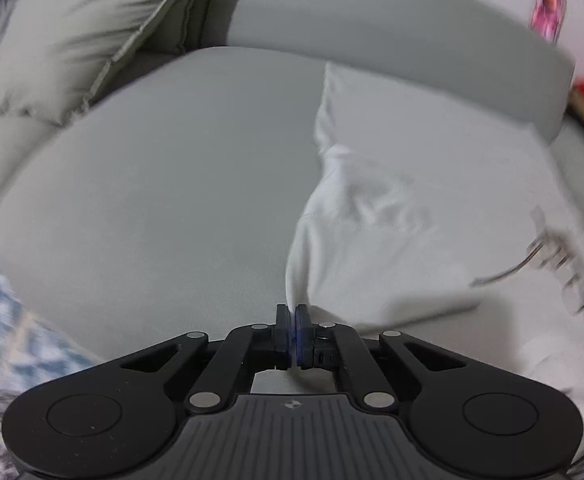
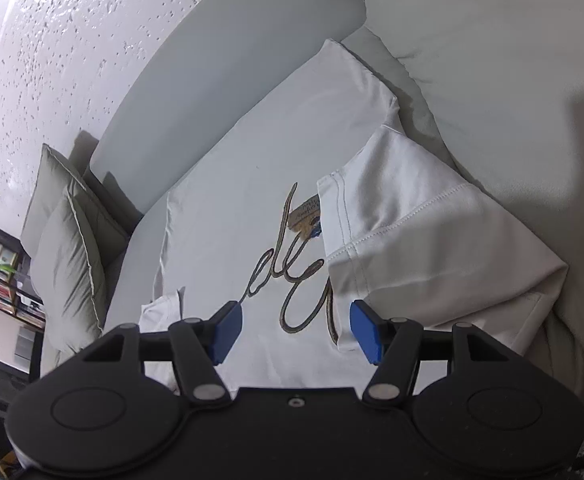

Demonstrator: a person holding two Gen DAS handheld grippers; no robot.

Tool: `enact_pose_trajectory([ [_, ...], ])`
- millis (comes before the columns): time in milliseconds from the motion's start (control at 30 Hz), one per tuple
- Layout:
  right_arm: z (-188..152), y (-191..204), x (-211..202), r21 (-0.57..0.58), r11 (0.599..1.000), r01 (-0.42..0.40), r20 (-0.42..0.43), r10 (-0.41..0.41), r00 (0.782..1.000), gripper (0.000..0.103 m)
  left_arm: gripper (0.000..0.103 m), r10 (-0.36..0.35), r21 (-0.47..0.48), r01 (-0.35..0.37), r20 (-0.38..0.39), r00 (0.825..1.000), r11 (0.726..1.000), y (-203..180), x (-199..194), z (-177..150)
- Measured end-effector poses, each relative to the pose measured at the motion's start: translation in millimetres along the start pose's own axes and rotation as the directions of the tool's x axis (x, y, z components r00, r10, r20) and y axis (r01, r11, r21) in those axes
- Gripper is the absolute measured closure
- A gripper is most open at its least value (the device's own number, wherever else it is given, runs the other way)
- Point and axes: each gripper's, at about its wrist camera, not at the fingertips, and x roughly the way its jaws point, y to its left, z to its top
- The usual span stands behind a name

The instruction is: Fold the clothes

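Left claw (image 1: 295, 316) pinched shut on the white T-shirt (image 2: 251, 184) edge at its near left side; shirt lies on the grey sofa seat (image 1: 163, 184), right sleeve (image 2: 412, 232) already folded in. Carry the edge flat across, keep tension. Right claw (image 2: 295, 330) wide, empty, pitched down over the print.

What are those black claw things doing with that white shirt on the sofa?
A person is folding a white T-shirt on a grey sofa, with a gripper in each hand. The left gripper is shut at the shirt's edge and seems to pinch the cloth. The right gripper hangs open over the shirt's looping script print. One sleeve is already folded inward.
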Motion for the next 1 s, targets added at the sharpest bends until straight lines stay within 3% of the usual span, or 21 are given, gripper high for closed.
enact_pose_trajectory([
  [100,-0.1,1.0,-0.5,-0.01,1.0,0.005,0.0,-0.005,1.0,0.044,0.097,0.07,0.053,-0.068,-0.021,0.997,0.996,-7.7,2.4,-3.1],
  [167,0.1,0.4,-1.6,-0.01,1.0,0.003,-0.002,-0.003,1.0,0.044,0.083,0.097,0.049,-0.096,-0.005,0.995,0.994,-7.0,-3.9,-3.5],
  [367,2.3,-2.7,-6.1,-0.009,1.0,0.004,0.003,-0.004,1.0,0.043,0.073,0.08,0.092,-0.097,0.173,0.982,0.991,-15.8,-30.2,2.8],
  [567,3.9,0.4,-14.3,-0.059,0.998,0.038,0.058,-0.035,0.998,0.046,0.072,0.064,0.135,-0.092,0.198,0.978,0.986,-26.7,-16.9,29.0],
  [667,9.2,5.6,-28.5,-0.114,0.99,0.087,0.153,-0.07,0.986,0.073,0.073,0.072,0.104,-0.093,0.194,0.978,0.99,-18.4,-12.7,44.9],
  [767,31.0,-1.2,-31.3,-0.077,0.995,0.066,0.134,-0.056,0.989,0.074,0.076,0.078,0.082,-0.093,0.169,0.983,0.992,-11.9,2.4,63.4],
  [900,57.4,-6.3,-18.2,-0.089,0.991,0.097,0.089,-0.089,0.992,0.074,0.082,-0.022,0.021,0.02,0.113,0.993,1.0,-10.2,30.5,83.4],
  [967,68.1,-7.9,-9.6,-0.11,0.987,0.115,0.072,-0.108,0.992,0.074,0.092,-0.062,-0.018,0.064,0.076,0.995,0.998,-11.0,49.0,88.8],
  [1000,73.5,-8.7,-5.3,-0.121,0.985,0.124,0.064,-0.117,0.991,0.074,0.092,-0.065,-0.016,0.066,0.046,0.997,0.998,-13.9,58.2,87.8],
])
